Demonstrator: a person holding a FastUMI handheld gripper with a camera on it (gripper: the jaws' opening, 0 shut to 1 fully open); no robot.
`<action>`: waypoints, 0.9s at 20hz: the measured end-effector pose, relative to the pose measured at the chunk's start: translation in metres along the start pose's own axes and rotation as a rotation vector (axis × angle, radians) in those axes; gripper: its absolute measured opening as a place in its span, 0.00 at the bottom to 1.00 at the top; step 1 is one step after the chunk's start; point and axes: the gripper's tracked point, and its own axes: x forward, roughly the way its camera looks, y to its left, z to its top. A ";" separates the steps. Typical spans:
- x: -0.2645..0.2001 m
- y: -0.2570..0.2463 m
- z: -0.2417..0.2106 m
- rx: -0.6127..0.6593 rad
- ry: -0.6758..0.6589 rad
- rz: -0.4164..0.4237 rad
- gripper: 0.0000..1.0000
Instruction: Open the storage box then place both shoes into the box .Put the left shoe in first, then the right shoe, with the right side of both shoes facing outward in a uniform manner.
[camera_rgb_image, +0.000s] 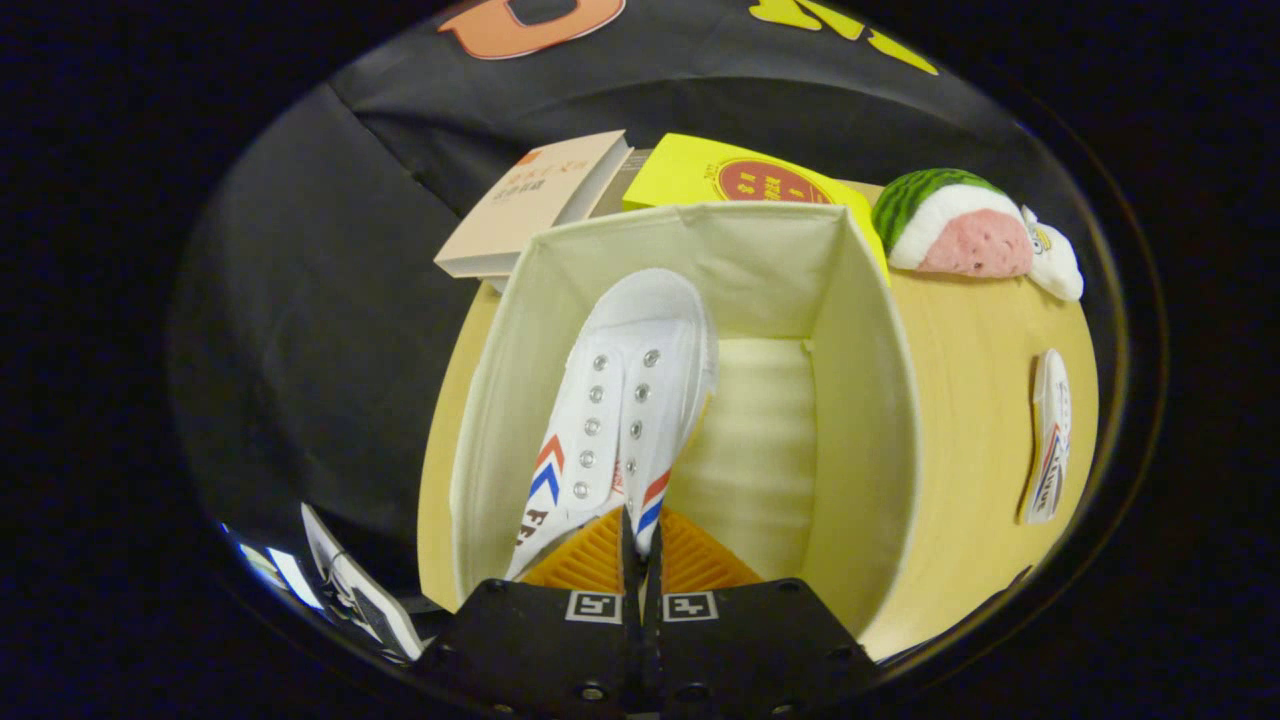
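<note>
I have the claw (640, 545) clenched on the heel end of the first shoe (625, 400), both fingers pressed together on it, and I am holding it inside the open storage box (870, 420). From the claw the shoe's long axis runs straight ahead, toe toward the far wall, and it hangs close along one side wall, so the other half of the floor is free. The second shoe (1047, 440) lies on its side on the worktop (975, 400), outside the box, past the wall farther from the held shoe. I judge my next job is to release, then swing across that wall. The shoe carries red and blue chevrons; its lettering, and the writing on the beige book (530, 205) and yellow book (745, 180) beyond the box, I cannot read.
</note>
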 end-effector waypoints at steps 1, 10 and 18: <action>0.010 0.002 -0.002 0.010 0.021 -0.009 0.00; 0.057 -0.006 -0.005 0.005 0.103 -0.084 0.00; 0.032 0.001 -0.008 -0.046 0.102 0.010 0.27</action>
